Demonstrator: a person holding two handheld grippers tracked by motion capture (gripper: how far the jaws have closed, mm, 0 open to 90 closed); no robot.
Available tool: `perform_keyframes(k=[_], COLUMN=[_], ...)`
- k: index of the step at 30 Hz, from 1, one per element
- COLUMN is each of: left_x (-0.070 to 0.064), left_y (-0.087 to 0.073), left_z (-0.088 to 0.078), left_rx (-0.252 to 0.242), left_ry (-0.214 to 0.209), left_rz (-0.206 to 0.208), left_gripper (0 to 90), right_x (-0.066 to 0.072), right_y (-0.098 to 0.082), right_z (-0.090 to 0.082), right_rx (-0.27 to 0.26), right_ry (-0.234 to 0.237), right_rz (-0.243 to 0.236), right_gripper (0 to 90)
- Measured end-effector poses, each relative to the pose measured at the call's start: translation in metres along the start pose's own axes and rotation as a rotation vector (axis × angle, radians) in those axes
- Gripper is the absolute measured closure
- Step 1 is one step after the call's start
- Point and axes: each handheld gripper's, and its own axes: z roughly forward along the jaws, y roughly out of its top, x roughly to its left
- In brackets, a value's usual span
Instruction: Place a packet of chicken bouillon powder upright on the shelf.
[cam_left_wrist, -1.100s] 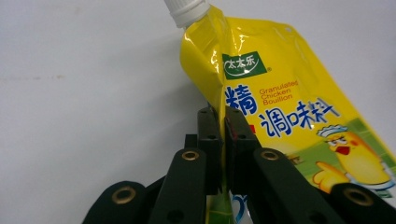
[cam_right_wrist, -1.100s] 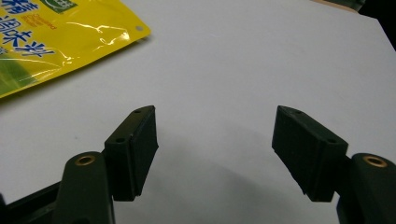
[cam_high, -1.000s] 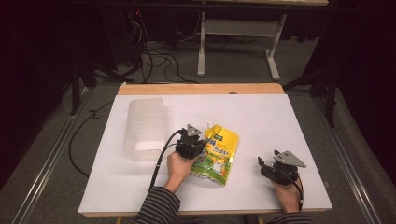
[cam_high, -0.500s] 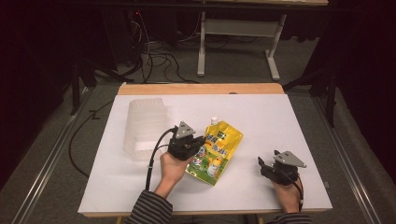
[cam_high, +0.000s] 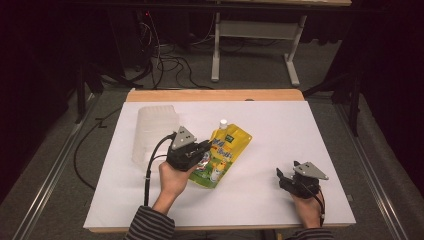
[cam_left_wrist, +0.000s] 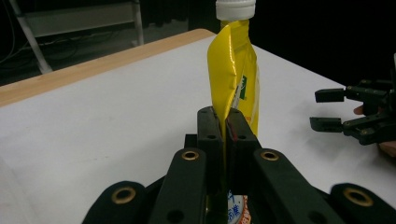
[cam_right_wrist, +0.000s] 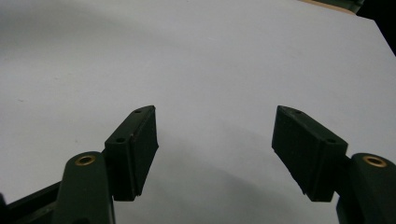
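One white surface (cam_high: 280, 150) lies under both your claws, a wood strip along its far edge. Beside your left claw (cam_high: 202, 148), on the side away from your right one, sits one clear plastic container (cam_high: 152, 131), ribbed and see-through, so its outline is hard to make out against the white. One yellow pouch (cam_high: 222, 152) with a white cap (cam_high: 223, 122) is in your left claw: the jaws are pinched tight on its thin edge, and in the left gripper view the pouch (cam_left_wrist: 233, 79) rises straight up beyond the tips, cap (cam_left_wrist: 236, 8) cut off by the top of the frame. Its lower part is hidden behind your hand and the jaws. There's print on the pouch, green and white patches and some blue characters low down, too small and too covered to read. Two claws in all. Your right claw (cam_high: 284, 176) sits low on the surface, well apart from the pouch, jaws spread wide with nothing but bare white between them (cam_right_wrist: 215, 140).
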Motion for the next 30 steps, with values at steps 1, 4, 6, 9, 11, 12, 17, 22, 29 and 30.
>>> perform_keyframes(k=[1,4,6,9,11,12,17,22,29,30], left_x=[0.001,0.004,0.006,0.009,0.014,0.016,0.021,0.03,0.045,0.045], left_y=[0.0,0.001,0.002,0.003,0.004,0.005,0.008,0.01,0.009,0.009], left_z=[-0.003,-0.01,-0.013,-0.017,-0.022,-0.024,-0.034,-0.045,-0.059,-0.059], left_rx=[-0.004,-0.017,-0.022,-0.027,-0.035,-0.041,-0.064,-0.083,-0.117,-0.117], left_ry=[0.004,0.015,0.022,0.028,0.041,0.052,0.066,0.091,0.137,0.137], left_rz=[-0.001,0.0,-0.004,-0.007,-0.012,-0.011,-0.017,-0.016,-0.034,-0.034], left_gripper=[86.9,87.0,87.0,86.9,87.0,86.9,87.0,87.0,87.0,86.9], right_x=[0.0,0.0,0.001,0.0,0.001,0.001,0.001,0.001,0.001,0.001], right_y=[0.0,0.0,0.0,0.0,0.0,0.0,0.0,0.0,0.0,0.0], right_z=[0.0,0.0,0.0,0.0,0.0,0.0,0.0,0.0,0.0,0.0], right_rx=[0.001,-0.001,-0.001,0.0,-0.001,-0.001,-0.001,0.002,0.002,0.002], right_ry=[-0.001,-0.002,-0.003,-0.001,-0.003,-0.003,-0.002,-0.006,-0.004,-0.004], right_rz=[0.001,-0.001,-0.001,0.001,-0.001,0.0,-0.001,0.003,0.0,0.0], right_gripper=[31.6,31.6,31.7,31.6,31.6,31.6,31.6,31.6,31.6,31.6])
